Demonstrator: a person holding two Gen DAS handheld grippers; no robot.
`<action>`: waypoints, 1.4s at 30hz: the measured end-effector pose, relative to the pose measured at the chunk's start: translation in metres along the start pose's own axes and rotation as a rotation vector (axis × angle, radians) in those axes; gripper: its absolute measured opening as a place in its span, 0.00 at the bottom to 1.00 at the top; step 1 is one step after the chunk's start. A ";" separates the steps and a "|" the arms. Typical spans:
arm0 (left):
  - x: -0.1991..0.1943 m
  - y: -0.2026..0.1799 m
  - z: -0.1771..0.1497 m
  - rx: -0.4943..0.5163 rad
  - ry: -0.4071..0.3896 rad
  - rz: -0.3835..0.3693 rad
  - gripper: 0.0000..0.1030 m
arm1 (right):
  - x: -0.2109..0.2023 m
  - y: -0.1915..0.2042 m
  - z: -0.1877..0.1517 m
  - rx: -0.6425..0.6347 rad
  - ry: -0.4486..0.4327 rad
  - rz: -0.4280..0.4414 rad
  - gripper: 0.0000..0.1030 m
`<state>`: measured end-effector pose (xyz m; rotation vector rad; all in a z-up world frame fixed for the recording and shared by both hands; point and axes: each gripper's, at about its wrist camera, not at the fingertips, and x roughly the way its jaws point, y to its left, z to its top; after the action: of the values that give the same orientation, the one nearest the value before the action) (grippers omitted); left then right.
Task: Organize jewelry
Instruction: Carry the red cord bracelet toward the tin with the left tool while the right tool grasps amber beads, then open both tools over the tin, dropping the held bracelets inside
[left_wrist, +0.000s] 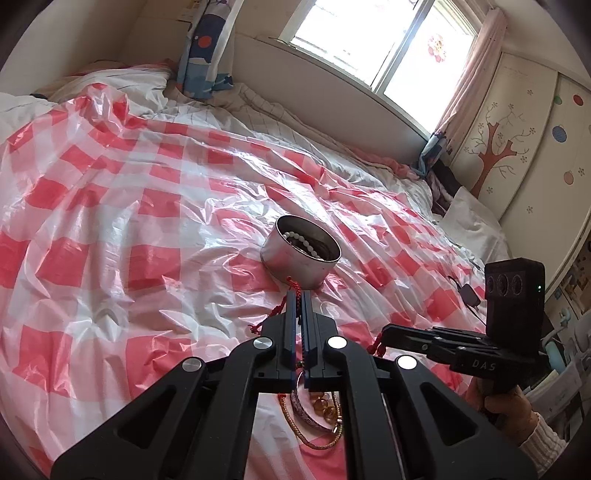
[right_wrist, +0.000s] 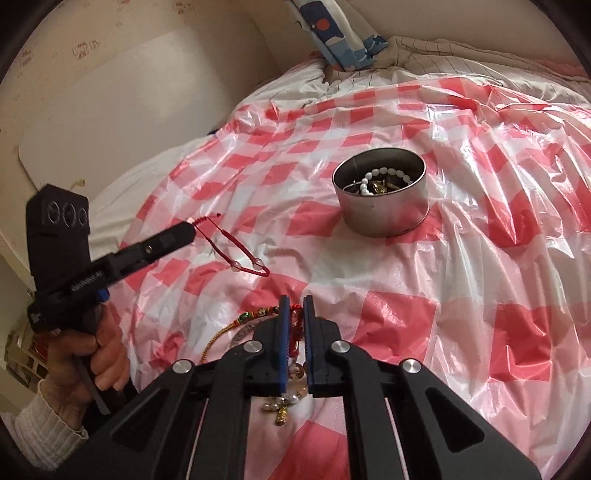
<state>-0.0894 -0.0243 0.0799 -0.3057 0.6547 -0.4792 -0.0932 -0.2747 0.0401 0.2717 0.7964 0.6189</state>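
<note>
A red-and-white checked sheet (right_wrist: 480, 258) spreads under both claws; ahead of them stands a metal tin (right_wrist: 382, 197). The left gripper (right_wrist: 192, 229) pinches a red cord bracelet (right_wrist: 236, 254); the right gripper (right_wrist: 296, 301), jaws narrow, clamps a red beaded strand (right_wrist: 295, 325)

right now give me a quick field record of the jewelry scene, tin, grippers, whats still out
surface: red-and-white checked plastic sheet spread over a bed
tin: round metal, open, upright on the sheet
in tin: white bead string and darker pieces
left gripper: shut on red cord bracelet, which hangs from its tip
right gripper: jaws nearly shut around beaded pieces; grip unclear
still out: loose jewelry pile on the sheet near the grippers
</note>
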 end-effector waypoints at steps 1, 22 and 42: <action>0.000 -0.001 0.000 0.003 -0.001 -0.003 0.02 | -0.005 -0.002 0.000 0.016 -0.020 0.016 0.07; 0.007 -0.035 0.001 0.108 -0.007 -0.041 0.02 | -0.029 -0.021 0.011 0.118 -0.170 0.052 0.07; 0.102 -0.051 0.080 0.138 0.012 -0.064 0.02 | -0.005 -0.042 0.111 0.094 -0.296 -0.067 0.07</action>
<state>0.0164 -0.1107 0.1101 -0.1940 0.6216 -0.5848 0.0034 -0.3113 0.0993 0.4108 0.5473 0.4656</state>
